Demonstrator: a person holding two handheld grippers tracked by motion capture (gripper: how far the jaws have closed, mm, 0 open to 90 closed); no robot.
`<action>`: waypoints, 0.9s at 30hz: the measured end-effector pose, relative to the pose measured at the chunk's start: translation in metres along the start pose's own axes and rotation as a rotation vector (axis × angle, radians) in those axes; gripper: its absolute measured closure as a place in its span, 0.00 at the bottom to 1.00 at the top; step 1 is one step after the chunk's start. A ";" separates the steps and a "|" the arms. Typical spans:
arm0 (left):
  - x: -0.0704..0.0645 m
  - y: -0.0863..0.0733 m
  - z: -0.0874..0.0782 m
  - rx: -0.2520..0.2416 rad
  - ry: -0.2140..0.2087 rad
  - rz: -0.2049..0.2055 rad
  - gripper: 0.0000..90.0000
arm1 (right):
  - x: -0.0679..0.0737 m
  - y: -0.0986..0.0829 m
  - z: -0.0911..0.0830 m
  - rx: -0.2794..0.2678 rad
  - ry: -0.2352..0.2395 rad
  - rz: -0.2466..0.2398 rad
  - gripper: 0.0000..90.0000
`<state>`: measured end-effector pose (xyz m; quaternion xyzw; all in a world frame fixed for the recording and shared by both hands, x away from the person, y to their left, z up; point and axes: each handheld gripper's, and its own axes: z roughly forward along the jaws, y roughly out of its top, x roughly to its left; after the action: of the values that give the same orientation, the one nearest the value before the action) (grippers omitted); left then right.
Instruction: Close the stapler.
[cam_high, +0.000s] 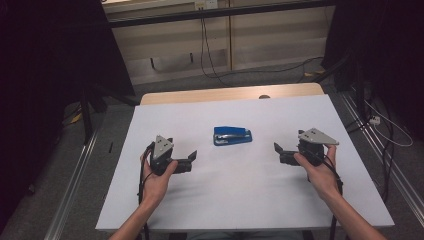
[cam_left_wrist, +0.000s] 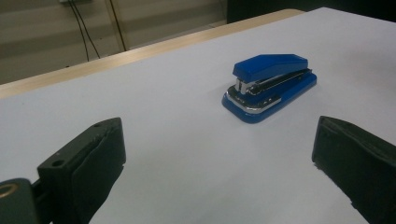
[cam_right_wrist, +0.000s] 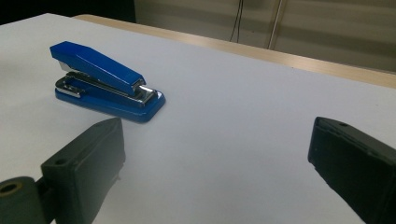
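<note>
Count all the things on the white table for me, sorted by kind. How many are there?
Shiny blue metal-and-plastic stapler: 1
Black two-jaw grippers, left gripper and right gripper, each held above the white table: 2
Total: 3

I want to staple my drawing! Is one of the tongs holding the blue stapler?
No, the blue stapler lies alone on the white table, between the tongs.

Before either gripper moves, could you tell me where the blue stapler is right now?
In the high view the blue stapler lies flat near the middle of the white table, between the left gripper and right gripper, touching neither.
</note>
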<state>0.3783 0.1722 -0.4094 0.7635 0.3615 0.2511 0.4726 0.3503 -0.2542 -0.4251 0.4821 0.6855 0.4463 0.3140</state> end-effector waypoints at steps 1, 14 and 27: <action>0.000 -0.001 -0.003 -0.002 0.004 0.005 0.03 | 0.000 -0.001 -0.002 -0.001 -0.001 -0.001 0.04; 0.008 -0.016 -0.028 -0.014 0.029 -0.041 0.03 | -0.009 -0.011 -0.023 -0.006 -0.042 0.004 0.04; 0.014 -0.027 -0.052 -0.011 0.063 -0.054 0.03 | -0.018 -0.025 -0.047 0.000 -0.081 0.021 0.04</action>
<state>0.3408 0.2186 -0.4108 0.7424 0.3954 0.2641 0.4719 0.3068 -0.2891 -0.4288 0.5069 0.6670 0.4297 0.3369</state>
